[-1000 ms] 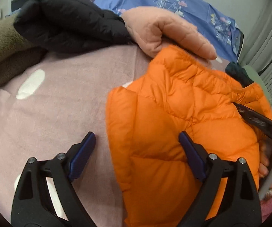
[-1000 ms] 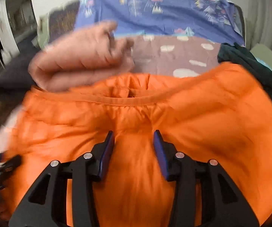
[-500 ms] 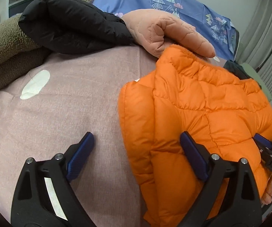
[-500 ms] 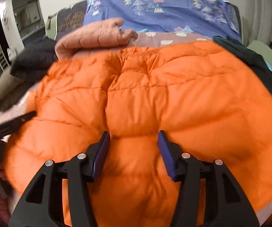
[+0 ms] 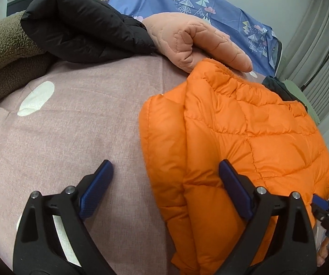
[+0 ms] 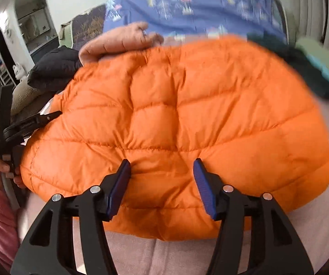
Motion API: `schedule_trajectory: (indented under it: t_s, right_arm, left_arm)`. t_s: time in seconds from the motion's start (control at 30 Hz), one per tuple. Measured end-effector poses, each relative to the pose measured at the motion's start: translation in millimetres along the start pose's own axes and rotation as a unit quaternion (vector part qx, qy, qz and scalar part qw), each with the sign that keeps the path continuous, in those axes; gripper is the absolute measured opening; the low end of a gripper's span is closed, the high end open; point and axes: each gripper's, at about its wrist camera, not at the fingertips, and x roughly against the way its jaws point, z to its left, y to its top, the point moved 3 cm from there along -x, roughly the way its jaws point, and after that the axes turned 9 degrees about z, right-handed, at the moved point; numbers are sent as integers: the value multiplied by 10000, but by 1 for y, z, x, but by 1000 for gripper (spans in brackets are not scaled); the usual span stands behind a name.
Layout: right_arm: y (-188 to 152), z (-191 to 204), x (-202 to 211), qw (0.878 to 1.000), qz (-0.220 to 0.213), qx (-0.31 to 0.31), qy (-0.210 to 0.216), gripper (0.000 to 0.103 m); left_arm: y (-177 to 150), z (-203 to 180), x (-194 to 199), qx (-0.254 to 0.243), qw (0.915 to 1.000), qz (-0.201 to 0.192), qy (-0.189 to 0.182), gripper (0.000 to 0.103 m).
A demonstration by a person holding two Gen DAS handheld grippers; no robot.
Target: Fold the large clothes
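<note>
A: Left gripper (image 5: 165,178)?
B: Spread wide, holding nothing; the orange puffer jacket (image 5: 237,151) lies folded on the pink bedspread (image 5: 72,119), its edge between the pads, length running away from them. Its right hem is cut off.
A: Right gripper (image 6: 162,182)?
B: Jaws have just been opening, unclenched, over quilted orange panels spreading sideways. Far edges are blurred.

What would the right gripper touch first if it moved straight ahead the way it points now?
Probably the orange jacket: it fills the view right ahead of the open right gripper.
</note>
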Motion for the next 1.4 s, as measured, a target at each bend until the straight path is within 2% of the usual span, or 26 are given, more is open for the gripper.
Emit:
schedule_trajectory:
  t_s: [0.07, 0.2, 0.3, 0.4, 0.47, 0.53, 0.6, 0.67, 0.7, 0.8, 0.87, 0.9, 0.93, 1.0, 1.07, 1.17, 1.3, 1.4]
  right_arm:
    - [-3, 11, 12, 9990, -244, 334, -182, 58]
    - [-16, 40, 28, 9928, -507, 1085, -97, 59]
    - [-35, 83, 27, 9755, -564, 2122, -124, 65]
    - [-46, 119, 20, 9594, -527, 2768, -121, 67]
    - [-52, 145, 13, 9449, -561, 3221, -168, 70]
    - [-54, 162, 4, 9334, -585, 3527, -303, 70]
    - [-55, 182, -5, 9224, -583, 3805, -321, 70]
    - [-53, 195, -14, 9145, -613, 3981, -388, 75]
    - [-52, 202, -20, 9096, -683, 4070, -476, 80]
    - [-50, 212, -41, 8970, -814, 4254, -878, 80]
    - [-43, 211, -49, 9024, -771, 4157, -836, 66]
    - [-37, 209, -50, 9079, -756, 4041, -820, 44]
    - [-32, 206, -48, 9124, -792, 3936, -793, 29]
    - [-19, 195, -34, 9294, -869, 3557, -464, 15]
    - [-8, 182, -17, 9411, -989, 3231, -109, 12]
    - [3, 166, 12, 9501, -1331, 2816, 173, 11]
    - [18, 139, 51, 9565, -1780, 2264, 462, 11]
    - [28, 115, 71, 9588, -2035, 1877, 641, 11]
  left_arm:
    - [1, 0, -1, 6, 10000, -1, -20, 95]
    - [5, 2, -1, -11, 9999, 65, -96, 95]
    - [21, 5, -2, -46, 9994, 248, -252, 94]
    - [39, 11, -6, 6, 9978, 397, -536, 92]
    - [47, 14, -12, 41, 9964, 477, -703, 84]
    - [54, 14, -18, 91, 9929, 613, -1015, 68]
    - [56, 13, -23, 88, 9911, 685, -1136, 65]
    - [57, 11, -25, 7, 9910, 703, -1138, 63]
    - [57, 10, -25, -19, 9907, 715, -1158, 61]
    - [57, 9, -27, -49, 9890, 720, -1289, 53]
    - [58, 9, -27, -40, 9876, 721, -1395, 43]
    - [59, 10, -27, -17, 9867, 695, -1472, 36]
    - [59, 10, -25, 4, 9862, 665, -1518, 29]
    - [61, 10, -21, 65, 9849, 590, -1624, 23]
    - [63, 6, -13, 106, 9834, 515, -1739, 19]
    - [74, -14, 8, -1, 9817, 291, -1885, 18]
    - [96, -51, 44, -279, 9778, -55, -2078, 18]
    - [115, -100, 71, -753, 9762, -247, -2019, 18]
